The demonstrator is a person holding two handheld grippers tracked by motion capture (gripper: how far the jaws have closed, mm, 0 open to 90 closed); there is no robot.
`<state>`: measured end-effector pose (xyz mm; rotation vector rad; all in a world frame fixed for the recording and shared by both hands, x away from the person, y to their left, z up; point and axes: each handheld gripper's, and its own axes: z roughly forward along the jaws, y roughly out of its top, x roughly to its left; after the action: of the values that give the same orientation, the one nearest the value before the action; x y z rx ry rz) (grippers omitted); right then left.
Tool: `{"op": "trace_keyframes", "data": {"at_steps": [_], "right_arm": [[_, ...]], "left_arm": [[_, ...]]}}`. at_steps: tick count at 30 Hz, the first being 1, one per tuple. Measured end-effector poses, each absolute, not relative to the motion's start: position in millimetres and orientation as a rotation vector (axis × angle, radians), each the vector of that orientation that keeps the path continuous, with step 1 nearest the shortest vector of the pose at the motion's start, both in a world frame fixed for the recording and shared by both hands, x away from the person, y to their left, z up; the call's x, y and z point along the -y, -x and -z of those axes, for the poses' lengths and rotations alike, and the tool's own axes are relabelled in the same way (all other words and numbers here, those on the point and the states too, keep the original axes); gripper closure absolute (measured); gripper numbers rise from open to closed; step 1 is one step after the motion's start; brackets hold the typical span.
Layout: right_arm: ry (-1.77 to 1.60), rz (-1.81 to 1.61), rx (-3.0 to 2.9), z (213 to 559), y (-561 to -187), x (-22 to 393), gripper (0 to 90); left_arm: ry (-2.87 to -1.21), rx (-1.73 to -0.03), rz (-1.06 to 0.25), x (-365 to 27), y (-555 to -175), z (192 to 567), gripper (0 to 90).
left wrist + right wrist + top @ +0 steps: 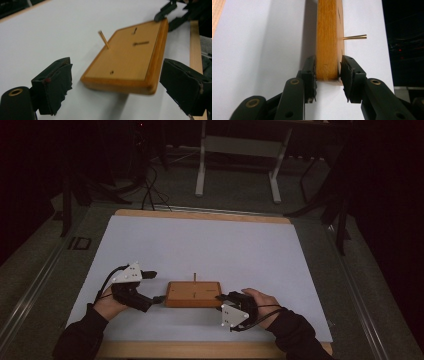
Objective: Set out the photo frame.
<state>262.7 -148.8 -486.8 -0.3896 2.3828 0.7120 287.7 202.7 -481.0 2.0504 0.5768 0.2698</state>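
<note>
A flat wooden block (193, 294) lies on the white sheet near the front of the table. A thin upright peg (194, 276) stands at its far edge, and small holes and slots mark its top (130, 55). My right gripper (223, 299) is shut on the block's right end, with one pad (310, 75) under it and one over it around the block (327, 37). My left gripper (156, 287) is open at the block's left end. Its wide-apart pads (53, 86) flank that end without touching. The peg (104, 40) and the right gripper (170, 16) appear beyond.
The white sheet (200, 240) covers a wooden table, whose bare edge (200, 350) runs along the front. Behind the table stand a desk frame with white legs (201, 170) and cables on the dark floor (150, 190).
</note>
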Motion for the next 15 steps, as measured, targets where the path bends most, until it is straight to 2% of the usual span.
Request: {"op": "trace_keyframes", "data": {"at_steps": [15], "right_arm": [[0.294, -0.838, -2.506, 466, -292, 153, 65.8]], "left_arm": [[-2.07, -0.61, -0.269, -208, -284, 511, 10.8]]}}
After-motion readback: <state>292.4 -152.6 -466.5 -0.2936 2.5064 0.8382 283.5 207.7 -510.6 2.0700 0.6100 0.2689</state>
